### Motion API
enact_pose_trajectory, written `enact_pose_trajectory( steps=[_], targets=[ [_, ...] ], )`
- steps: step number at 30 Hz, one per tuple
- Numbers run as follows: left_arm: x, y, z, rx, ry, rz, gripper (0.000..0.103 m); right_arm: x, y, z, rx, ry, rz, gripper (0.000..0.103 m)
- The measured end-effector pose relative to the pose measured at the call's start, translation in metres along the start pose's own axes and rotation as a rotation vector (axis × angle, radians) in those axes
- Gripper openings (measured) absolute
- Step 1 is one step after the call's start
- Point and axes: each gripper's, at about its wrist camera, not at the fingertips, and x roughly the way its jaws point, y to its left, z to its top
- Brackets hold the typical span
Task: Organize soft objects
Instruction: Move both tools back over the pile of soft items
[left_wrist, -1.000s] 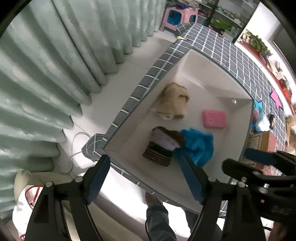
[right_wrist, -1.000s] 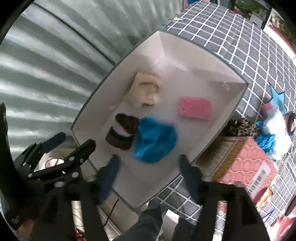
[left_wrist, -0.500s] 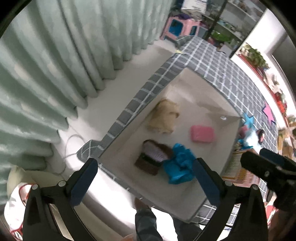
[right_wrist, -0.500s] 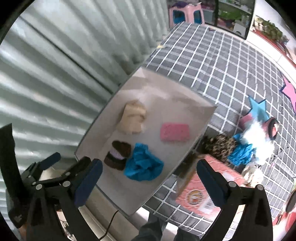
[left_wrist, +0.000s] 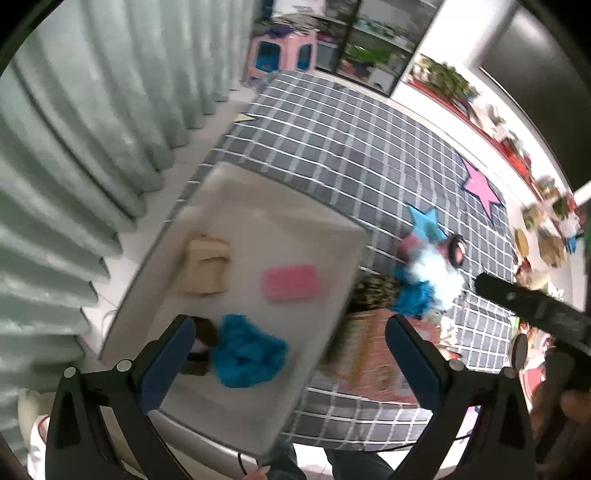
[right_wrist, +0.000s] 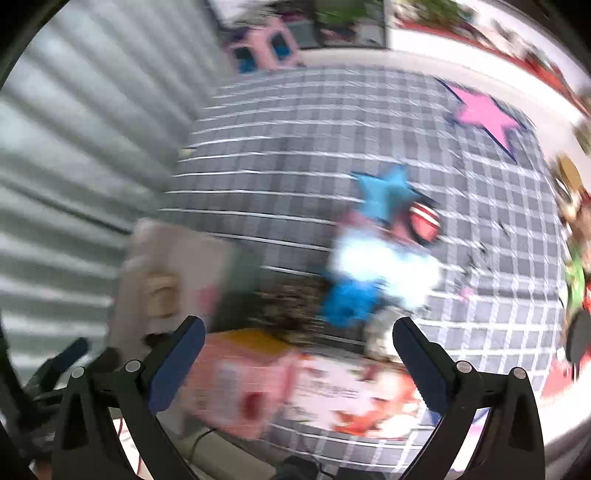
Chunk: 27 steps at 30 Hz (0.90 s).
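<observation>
Both tools wide and empty, left tool (left_wrist: 290, 352) over the white box (left_wrist: 334, 295) already holding blue cloth (left_wrist: 247, 354), pink sponge (left_wrist: 291, 282) and tan item (left_wrist: 203, 267), right tool (right_wrist: 295, 360) aimed, probably, at the blurred soft pile (right_wrist: 369, 273) on the checked bench (right_wrist: 295, 147).

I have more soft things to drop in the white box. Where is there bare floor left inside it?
The white box is bare along its far end, beyond the tan cloth and pink sponge. The near corner is crowded: blue cloth against the brown knit piece.
</observation>
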Motion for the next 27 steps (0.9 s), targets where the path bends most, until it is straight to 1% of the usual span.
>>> enact_pose_trajectory(
  steps=[2,5,8,14,19,22,24,26,27],
  targets=[
    [0.004,-0.015,0.004,0.025,0.011,-0.003,0.103,0.015,-0.034,-0.003,0.069,0.041,-0.025,0.102],
    [0.014,-0.038,0.011,0.06,0.035,-0.002,0.103,0.038,-0.07,-0.011,0.151,0.111,-0.033,0.102],
    [0.022,-0.057,0.017,0.08,0.06,-0.004,0.103,0.061,-0.095,-0.022,0.207,0.171,-0.027,0.102],
    [0.039,-0.095,0.028,0.126,0.11,-0.007,0.103,0.101,-0.11,-0.029,0.217,0.254,-0.007,0.102],
    [0.057,-0.13,0.039,0.189,0.144,0.01,0.103,0.131,-0.11,-0.031,0.212,0.307,0.037,0.102],
    [0.07,-0.152,0.047,0.232,0.161,0.014,0.103,0.139,-0.109,-0.034,0.219,0.327,0.062,0.101],
    [0.08,-0.169,0.053,0.268,0.173,0.016,0.103,0.142,-0.108,-0.035,0.216,0.331,0.072,0.089],
    [0.09,-0.187,0.059,0.314,0.183,0.014,0.103,0.143,-0.11,-0.037,0.214,0.338,0.078,0.069],
    [0.095,-0.195,0.062,0.336,0.186,0.015,0.103,0.144,-0.112,-0.039,0.216,0.34,0.086,0.065]
  ],
)
